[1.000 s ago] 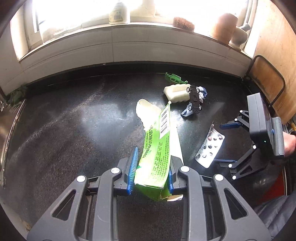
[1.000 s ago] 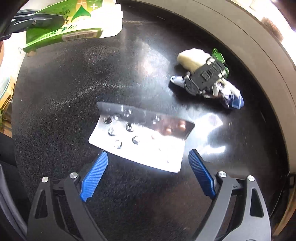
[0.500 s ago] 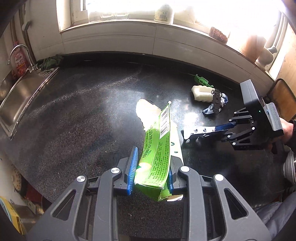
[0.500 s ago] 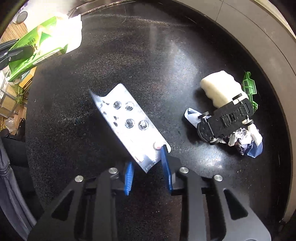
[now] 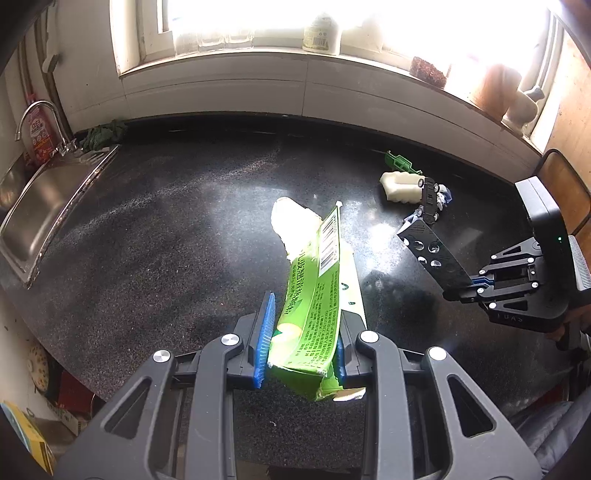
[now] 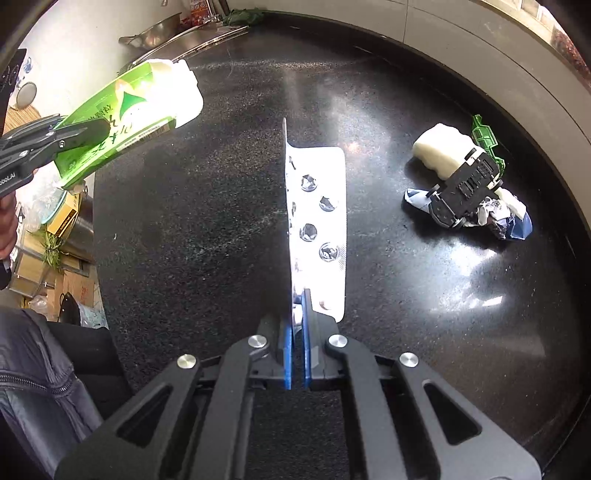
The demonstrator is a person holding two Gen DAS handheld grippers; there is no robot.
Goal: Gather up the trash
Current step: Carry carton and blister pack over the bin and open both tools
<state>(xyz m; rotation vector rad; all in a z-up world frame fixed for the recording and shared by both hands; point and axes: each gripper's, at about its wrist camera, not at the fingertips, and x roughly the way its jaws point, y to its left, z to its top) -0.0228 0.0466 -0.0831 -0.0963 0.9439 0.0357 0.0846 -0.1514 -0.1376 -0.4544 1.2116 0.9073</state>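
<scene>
Fingers on my left gripper (image 5: 301,332) were pinching the flattened green carton (image 5: 314,295), its torn pale end jutting out ahead above the black counter (image 5: 166,240); in the right wrist view the same carton (image 6: 125,122) hung at the far left, clear of the surface. My right gripper (image 6: 296,325) had just been closing, and its blue fingers (image 6: 288,347) were now pressed tight on the near edge of the silver blister pack (image 6: 317,221), which stood nearly on edge, folded along its length and raised off the counter (image 6: 203,240). From the left wrist I saw that pack (image 5: 432,254) as a dark slanted strip sticking out of the right gripper (image 5: 465,286), with its punched-out pockets showing. Further back lay a small heap of leftover bits: a cream foam block (image 6: 441,151), a black toy car chassis (image 6: 461,192) lying wheels-up partly over it, a green plastic piece (image 6: 487,140) just behind, and crumpled blue and white paper (image 6: 506,221) touching the chassis. A steel sink (image 5: 40,206) with its tap sat at the counter's left end, and a white bottle (image 5: 319,33) stood on the bright window sill. A dark padded sleeve (image 6: 33,369) showed in the lower left corner of the right wrist view.
</scene>
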